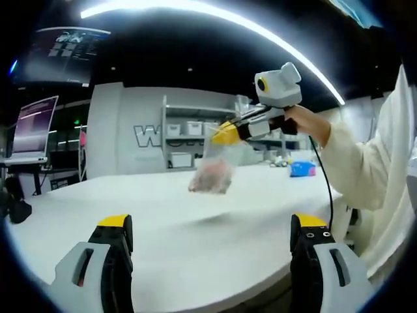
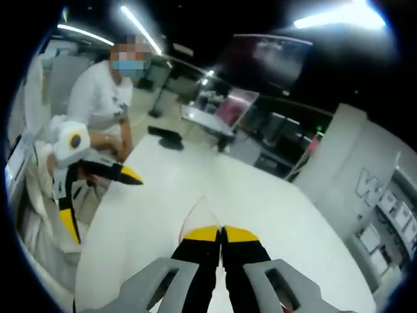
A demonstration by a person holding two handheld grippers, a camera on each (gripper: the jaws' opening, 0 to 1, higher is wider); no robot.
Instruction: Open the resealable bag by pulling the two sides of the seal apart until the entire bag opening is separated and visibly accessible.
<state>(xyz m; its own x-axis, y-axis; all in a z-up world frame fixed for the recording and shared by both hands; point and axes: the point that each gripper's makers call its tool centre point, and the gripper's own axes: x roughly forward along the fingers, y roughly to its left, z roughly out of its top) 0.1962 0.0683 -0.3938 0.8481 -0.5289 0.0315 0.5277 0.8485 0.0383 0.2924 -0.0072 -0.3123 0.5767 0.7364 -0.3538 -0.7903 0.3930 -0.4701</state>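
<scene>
A clear resealable bag (image 1: 212,173) with pinkish contents hangs above the white table (image 1: 163,222). My right gripper (image 1: 227,134) comes in from the right in the left gripper view, shut on the bag's top edge. In the right gripper view its yellow-tipped jaws (image 2: 221,233) are pressed together, and a clear corner of the bag (image 2: 201,212) sticks out past them. My left gripper (image 1: 210,225) is wide open low over the table, short of the bag and holding nothing. It also appears at the left of the right gripper view (image 2: 103,204), its jaws spread apart.
A person in a white top (image 2: 101,98) sits at the table's far end. A blue object (image 1: 303,169) lies at the table's back right, a dark item (image 2: 168,138) near its far edge. Shelves with bins (image 1: 189,137) and a lit monitor (image 1: 36,127) stand behind.
</scene>
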